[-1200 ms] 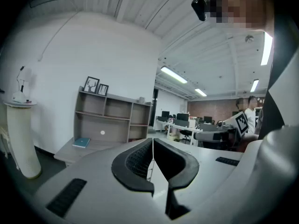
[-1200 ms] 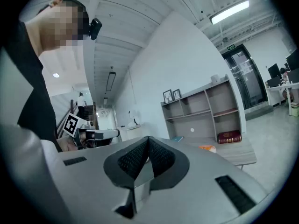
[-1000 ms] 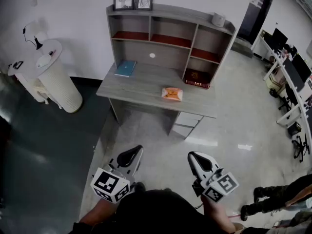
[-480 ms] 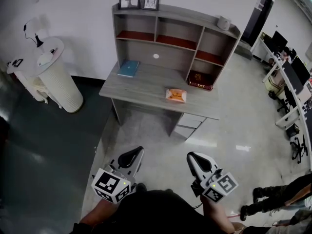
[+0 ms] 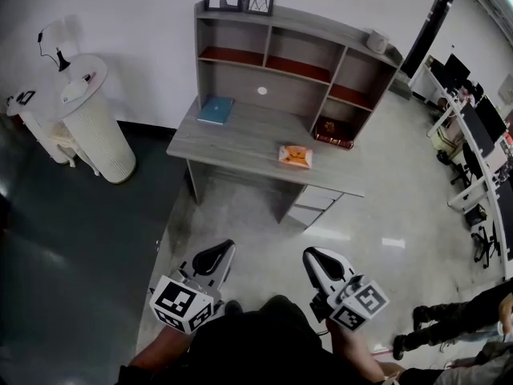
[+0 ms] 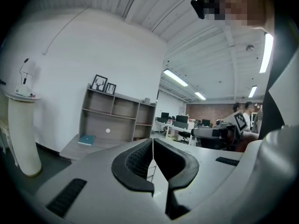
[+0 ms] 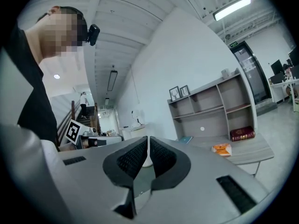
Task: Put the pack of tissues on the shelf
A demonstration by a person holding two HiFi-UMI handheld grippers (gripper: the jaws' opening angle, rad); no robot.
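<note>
Pack of tissues [image 5: 295, 156]: the orange pack lies flat on the desk [image 5: 232, 139], toward its right front part. It is well apart from the blue book [image 5: 216, 110] and nearer to the dark red book [image 5: 334, 132] at the back right.

Shelf [image 5: 298, 45]: the grey unit stands on the back of the desk, against the wall, with open compartments. They look mostly free, but from this far I cannot be sure.

Left gripper [image 5: 215, 257]: held low in front of the person, jaws together, nothing between them.

Right gripper [image 5: 321, 263]: held beside the left one, jaws also pressed together and empty. It points roughly toward the desk.

Step in hand: the approach, as I judge it. Both tools are well apart from the desk and the pack is not yet touched, so the task is only at its start.

How to do it well: come close to the desk first, so that no long reach is needed. Spread the jaws of one gripper — the right one seems the better placed — before it comes down to the pack. Take the pack across its narrow side and squeeze gently, because it is probably soft. Then lift it clear of the desk top and of the compartment's edge before setting it inside.

Risk: jaws that arrive closed would only push the pack along the desk.
</note>
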